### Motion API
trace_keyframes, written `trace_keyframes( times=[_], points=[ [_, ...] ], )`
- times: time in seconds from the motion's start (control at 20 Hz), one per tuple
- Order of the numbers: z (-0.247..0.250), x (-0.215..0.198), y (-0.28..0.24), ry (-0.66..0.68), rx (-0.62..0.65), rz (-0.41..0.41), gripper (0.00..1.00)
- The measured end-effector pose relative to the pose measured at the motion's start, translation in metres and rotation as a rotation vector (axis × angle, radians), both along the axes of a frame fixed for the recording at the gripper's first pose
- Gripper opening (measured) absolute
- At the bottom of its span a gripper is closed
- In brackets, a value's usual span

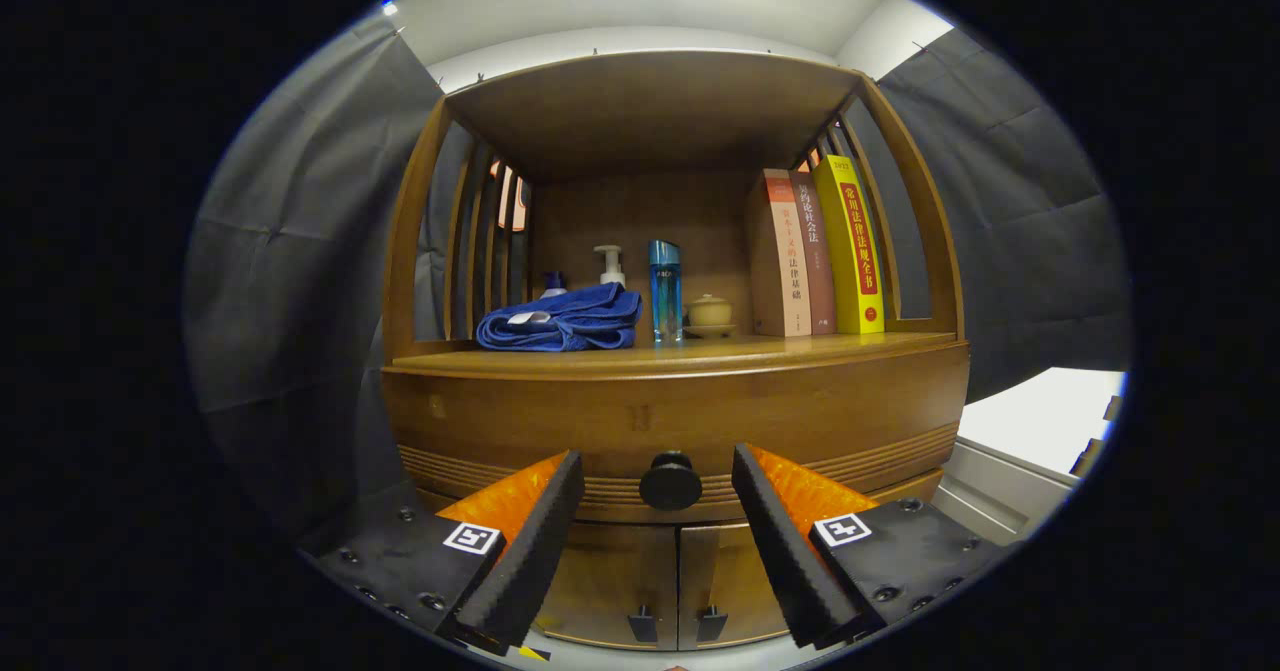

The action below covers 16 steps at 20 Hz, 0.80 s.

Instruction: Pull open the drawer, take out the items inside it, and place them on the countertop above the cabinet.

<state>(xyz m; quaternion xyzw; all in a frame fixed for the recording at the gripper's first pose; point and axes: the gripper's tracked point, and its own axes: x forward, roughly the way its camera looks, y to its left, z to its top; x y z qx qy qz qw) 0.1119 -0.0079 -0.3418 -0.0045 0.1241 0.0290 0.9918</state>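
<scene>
Squarely between the spread fingers of the gripper [657, 481] sits the round dark knob [670, 481] of the closed drawer [680, 426], a smooth curved wooden front with ribbed trim; neither finger touches it. Beyond, the glossy countertop [800, 349] carries a folded blue towel [560, 319].
</scene>
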Motion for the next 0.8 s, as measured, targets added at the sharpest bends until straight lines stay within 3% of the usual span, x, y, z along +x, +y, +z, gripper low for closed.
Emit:
trace_keyframes(
  times=[0.5,0.8],
  points=[
    [-0.029,0.023,-0.003,0.038,-0.006,0.003,0.98],
    [-0.056,0.045,-0.016,0.088,-0.031,-0.035,0.93]
  ],
)
